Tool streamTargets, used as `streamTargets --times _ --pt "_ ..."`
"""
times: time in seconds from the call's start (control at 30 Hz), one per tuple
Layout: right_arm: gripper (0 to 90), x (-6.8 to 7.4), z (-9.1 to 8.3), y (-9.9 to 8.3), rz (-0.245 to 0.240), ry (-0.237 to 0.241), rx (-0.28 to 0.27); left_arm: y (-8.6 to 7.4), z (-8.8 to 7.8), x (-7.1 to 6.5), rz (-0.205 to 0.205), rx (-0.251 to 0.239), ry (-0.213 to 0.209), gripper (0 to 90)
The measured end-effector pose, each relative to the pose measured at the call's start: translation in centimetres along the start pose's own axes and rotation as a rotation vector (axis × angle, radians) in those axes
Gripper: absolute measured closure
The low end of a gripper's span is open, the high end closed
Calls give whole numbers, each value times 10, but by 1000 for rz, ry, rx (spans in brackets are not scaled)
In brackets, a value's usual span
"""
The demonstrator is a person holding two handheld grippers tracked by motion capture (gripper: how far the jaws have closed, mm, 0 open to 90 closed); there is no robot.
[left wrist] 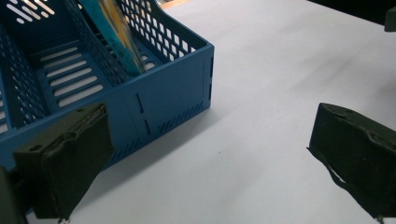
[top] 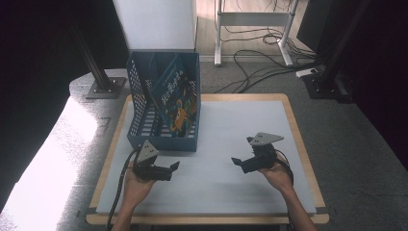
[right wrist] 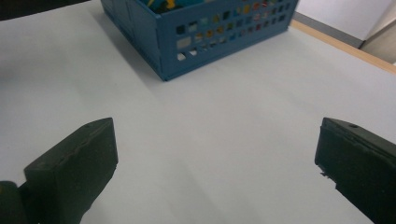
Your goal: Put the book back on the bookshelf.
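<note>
Plainly, the risk sits at the left of the table (top: 298,144), where the blue slotted file rack (top: 163,130) stands with a picture book (top: 177,98) leaning at a slant in its right-hand compartment. The book rests against the divider rather than standing upright, so a knock to the rack's front wall could make it slump further or slide along the slot. The left gripper (top: 174,168) is the likelier cause: it hovers just in front of the rack's near corner, and the left gripper view shows that corner (left wrist: 205,79) close beyond one of its black pads (left wrist: 70,158). A careless sweep forward from there would push the light plastic rack across the smooth white mat instead of reaching into it. A second hazard, to my eye, is the trailing cable (top: 120,187) at the left hand, which could snag on the table edge.

The left gripper's jaws stand wide apart, with nothing between them but bare mat, and they touch nothing. Further right, the right gripper (top: 239,163) hangs over open mat, well apart from the rack. Its jaws are spread as wide as they go, empty, its pads (right wrist: 74,163) clear of the surface as far as I can judge.
</note>
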State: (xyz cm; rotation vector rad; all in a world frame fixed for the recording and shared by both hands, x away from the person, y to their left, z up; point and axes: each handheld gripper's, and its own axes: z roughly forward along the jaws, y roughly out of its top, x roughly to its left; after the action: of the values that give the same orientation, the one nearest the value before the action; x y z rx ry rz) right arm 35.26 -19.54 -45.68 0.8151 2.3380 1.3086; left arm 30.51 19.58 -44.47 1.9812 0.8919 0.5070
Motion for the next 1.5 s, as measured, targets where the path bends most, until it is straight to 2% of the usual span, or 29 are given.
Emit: streamTargets --times 0.1,0.37,0.5,0.57,0.6,0.63,0.8,0.87,1.0,1.07,1.1,1.23,1.27,1.5 --pt "0 -3 -7 -5 10 -15 1 -4 -2 0 -2 -3 2 0" --pt "0 -16 -39 -29 52 -77 -7 -21 -4 0 -4 22 -7 0" --pt "0 -20 -47 -38 68 -97 -2 -28 -4 0 -6 33 -11 0" --pt "0 -24 -51 -49 91 -113 8 -34 -2 2 -9 41 -13 0" --pt "0 -24 -51 -49 91 -113 8 -37 -1 2 -13 47 -12 0" --pt "0 -26 -52 -57 103 -124 19 -43 1 4 -23 59 -15 0" --pt "0 -32 -51 -74 131 -149 48 -54 5 8 -38 78 -8 0" --pt "0 -35 -49 -84 135 -162 82 -61 11 9 -46 101 -21 0" --pt "0 -37 -46 -93 158 -167 104 -69 20 9 -50 137 -39 0" --pt "0 -38 -42 -100 172 -173 131 -74 27 7 -51 168 -53 0" --pt "0 -38 -40 -103 176 -176 145 -75 32 6 -45 200 -60 0" --pt "10 -40 -33 -112 191 -171 203 -73 41 2 -17 287 -35 0" --pt "5 -38 -30 -111 177 -186 224 -73 41 0 -7 291 -28 0" --pt "5 -37 -30 -112 177 -191 222 -74 41 0 -7 291 -28 0"
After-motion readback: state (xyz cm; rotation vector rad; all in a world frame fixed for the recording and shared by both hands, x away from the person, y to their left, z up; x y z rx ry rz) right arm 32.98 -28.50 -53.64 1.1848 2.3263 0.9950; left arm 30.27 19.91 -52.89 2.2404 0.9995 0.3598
